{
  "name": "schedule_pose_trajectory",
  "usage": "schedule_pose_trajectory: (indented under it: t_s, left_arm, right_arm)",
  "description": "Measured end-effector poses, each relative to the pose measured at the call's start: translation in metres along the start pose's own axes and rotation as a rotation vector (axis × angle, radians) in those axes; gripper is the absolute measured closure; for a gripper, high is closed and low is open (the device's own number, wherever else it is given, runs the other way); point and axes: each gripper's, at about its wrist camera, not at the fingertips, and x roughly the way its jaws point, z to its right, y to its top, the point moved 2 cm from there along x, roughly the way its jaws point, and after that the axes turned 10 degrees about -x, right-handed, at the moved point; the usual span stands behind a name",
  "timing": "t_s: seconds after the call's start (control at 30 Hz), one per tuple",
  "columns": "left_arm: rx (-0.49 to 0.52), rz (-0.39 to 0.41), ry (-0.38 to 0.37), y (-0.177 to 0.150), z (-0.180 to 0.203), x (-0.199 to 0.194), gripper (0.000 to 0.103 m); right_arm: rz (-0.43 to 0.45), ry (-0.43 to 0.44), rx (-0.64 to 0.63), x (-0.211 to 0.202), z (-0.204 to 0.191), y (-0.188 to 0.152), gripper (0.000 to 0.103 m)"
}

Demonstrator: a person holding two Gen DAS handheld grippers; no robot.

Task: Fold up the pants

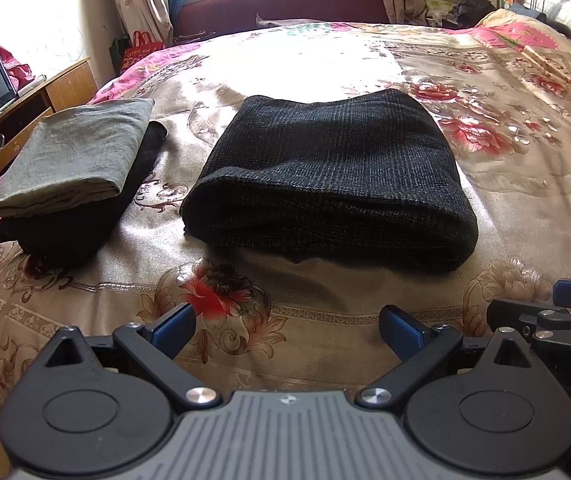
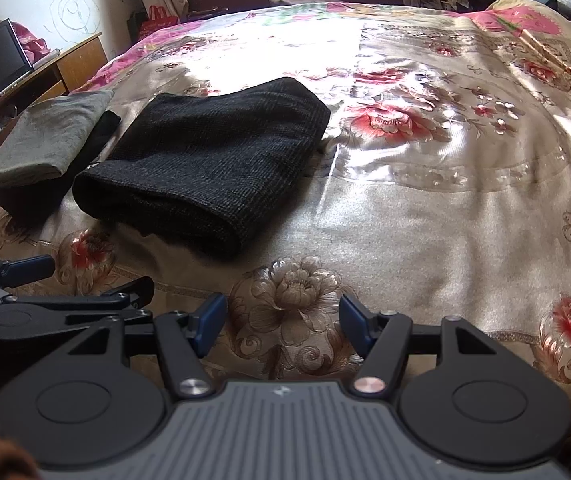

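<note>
At the far left, beside a wooden desk (image 1: 65, 84), a grey-green folded garment (image 1: 73, 156) lay on top of a black one (image 1: 85, 224), the two making a small stack on the floral bedspread (image 1: 505, 208). Just right of that stack, apart from it by a strip of bedspread, sat the dark plaid pants (image 1: 325, 184), already doubled into a thick, roughly square bundle with a rounded fold along the near edge. The cloth looked like a heavy woven wool: soft and limp enough to sag when lifted, yet bulky, and likely to slide on the satiny cover. A sound hold would probably be the two near corners of the bundle, pinching all layers together so none slipped loose. Nearer than the pants, the left gripper (image 1: 287, 326) hovered over the bedspread with its blue-padded fingers spread wide and nothing between them. To its right, close alongside, the right gripper (image 2: 283, 320) hung likewise, fingers parted and empty, with the pants (image 2: 205, 164) off to its far left.
</note>
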Motion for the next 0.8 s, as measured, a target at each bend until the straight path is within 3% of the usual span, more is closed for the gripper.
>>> schedule_pose_trajectory:
  t_s: [0.8]
  left_arm:
    - [0.001, 0.015, 0.009, 0.0015, 0.0002, -0.0029, 0.0]
  right_arm:
    - [0.001, 0.003, 0.003, -0.0006, 0.0002, 0.0013, 0.039]
